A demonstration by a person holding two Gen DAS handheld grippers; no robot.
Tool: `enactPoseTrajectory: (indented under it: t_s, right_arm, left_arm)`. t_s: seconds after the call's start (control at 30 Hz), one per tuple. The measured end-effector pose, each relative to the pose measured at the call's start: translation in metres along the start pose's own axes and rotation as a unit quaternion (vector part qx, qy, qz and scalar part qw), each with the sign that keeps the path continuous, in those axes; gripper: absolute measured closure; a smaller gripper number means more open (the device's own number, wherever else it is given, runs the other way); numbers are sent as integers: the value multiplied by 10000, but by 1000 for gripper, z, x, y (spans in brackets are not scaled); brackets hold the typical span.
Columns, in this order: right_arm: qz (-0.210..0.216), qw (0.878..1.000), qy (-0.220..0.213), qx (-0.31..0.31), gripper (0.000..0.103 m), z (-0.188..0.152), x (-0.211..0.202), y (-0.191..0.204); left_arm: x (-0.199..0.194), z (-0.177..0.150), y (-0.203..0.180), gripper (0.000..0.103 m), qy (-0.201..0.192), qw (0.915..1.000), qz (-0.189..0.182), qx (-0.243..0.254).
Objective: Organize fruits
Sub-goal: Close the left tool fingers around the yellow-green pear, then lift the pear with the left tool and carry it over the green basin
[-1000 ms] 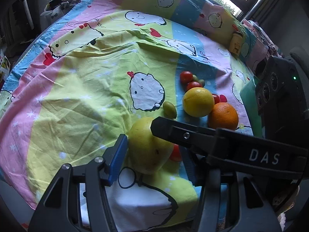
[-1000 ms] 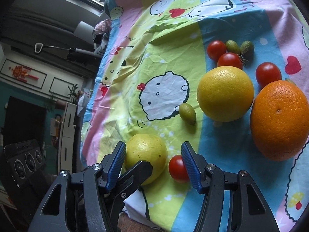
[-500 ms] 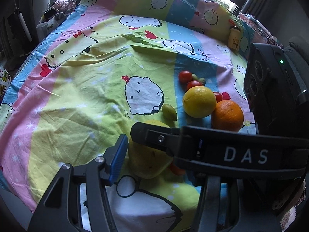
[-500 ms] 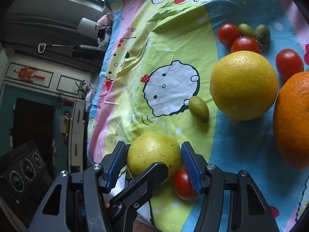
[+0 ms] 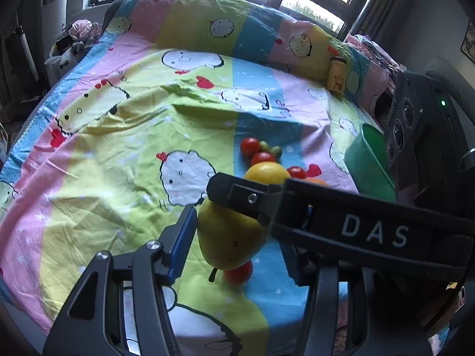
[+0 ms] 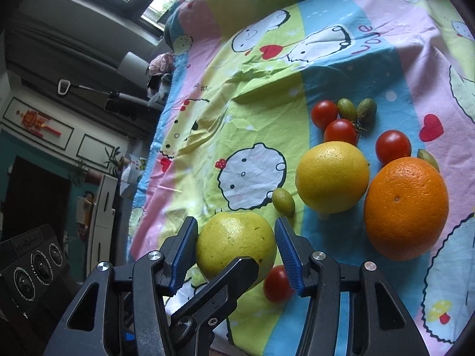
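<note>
My yellow-green pear (image 6: 234, 244) sits near the bedsheet's (image 6: 252, 95) front edge, between my right gripper's (image 6: 236, 252) blue pads; the jaws are closing, left pad touching the fruit, right pad just clear. A cherry tomato (image 6: 277, 283) lies beside it. My left gripper (image 5: 237, 243) is half open, gripping nothing; its right finger is hidden.

Both views sit close above the near edge of the bed (image 5: 124, 136), angled downward along their own fingers. The left wrist view faces across the bed toward the windows; the right hand-held gripper (image 5: 341, 225) crosses its foreground. The right wrist view looks nearer, at the pear (image 6: 234, 243). Both share the pear (image 5: 228, 237), the grapefruit (image 6: 332, 176) beyond it and the patterned sheet.
</note>
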State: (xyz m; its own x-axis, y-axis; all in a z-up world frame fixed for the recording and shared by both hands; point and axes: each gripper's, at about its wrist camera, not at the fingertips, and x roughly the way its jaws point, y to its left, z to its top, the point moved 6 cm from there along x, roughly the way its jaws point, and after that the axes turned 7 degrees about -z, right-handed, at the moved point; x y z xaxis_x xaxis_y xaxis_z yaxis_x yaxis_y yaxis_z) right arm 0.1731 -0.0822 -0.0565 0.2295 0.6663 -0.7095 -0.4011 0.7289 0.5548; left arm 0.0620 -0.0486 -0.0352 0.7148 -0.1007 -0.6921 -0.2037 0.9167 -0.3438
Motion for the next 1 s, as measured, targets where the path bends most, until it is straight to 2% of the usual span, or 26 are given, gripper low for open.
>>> enactPoseTrajectory:
  t_s: [0.07,0.13,0.27,0.53,0.73,1.0]
  right_arm:
    - [91,9997,-216,22,49,10,-13,0]
    - [-30,9990,-434,-88,49,13,-25,0]
    - [-381,9971,-657,-22,49,17,-36,-13]
    - [-478,9958,-785,15,49,20,-45,-26]
    - [-506,9955,-785,169,49,23,-45,-34]
    - [-445,9923,-1123,264,49,32,-67,-41]
  left_arm:
    - [-2,8,-11,50,-126,9997,-60,177]
    - [1,11,-21,49,-166,9990,-236,352]
    - [13,13,-31,50,-166,9974,-586,388]
    - [18,13,-45,50,-206,9963,-694,471]
    - [24,15,-50,50,-95,9960,-736,501]
    - [21,26,-73,50,-214,9932,-813,810]
